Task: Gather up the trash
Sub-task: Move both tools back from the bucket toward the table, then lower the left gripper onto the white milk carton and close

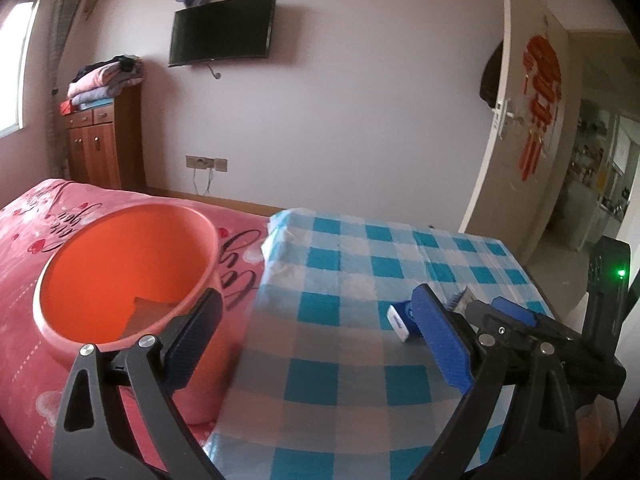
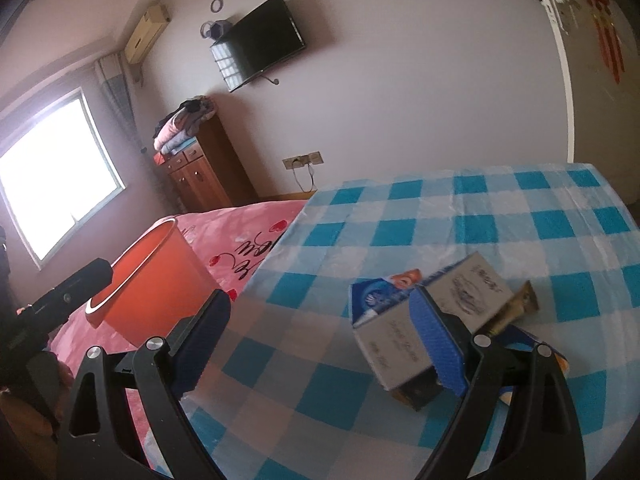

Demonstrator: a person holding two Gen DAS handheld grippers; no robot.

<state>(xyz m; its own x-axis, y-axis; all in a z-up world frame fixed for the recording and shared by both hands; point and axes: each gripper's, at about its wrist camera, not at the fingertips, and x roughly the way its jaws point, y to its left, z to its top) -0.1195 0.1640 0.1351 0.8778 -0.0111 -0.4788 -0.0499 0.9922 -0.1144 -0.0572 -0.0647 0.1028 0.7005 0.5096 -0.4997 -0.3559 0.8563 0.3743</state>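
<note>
Inside, the orange bin [image 1: 128, 272] holds brown scrap [image 1: 148, 314] — nothing else visible.

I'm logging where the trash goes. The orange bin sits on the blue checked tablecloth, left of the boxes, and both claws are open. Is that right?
Not quite. The orange bin sits on the pink bedspread, beside the blue checked tablecloth, not on it; the left wrist view shows this. It is left of the boxes, and the left claw and right claw are both open.

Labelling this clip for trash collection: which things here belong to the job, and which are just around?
Job:
orange bin
grey carton
blue-white packet
brown wrapper
left gripper
right gripper

Just around:
checked tablecloth
pink bedspread
TV
wooden cabinet
</note>
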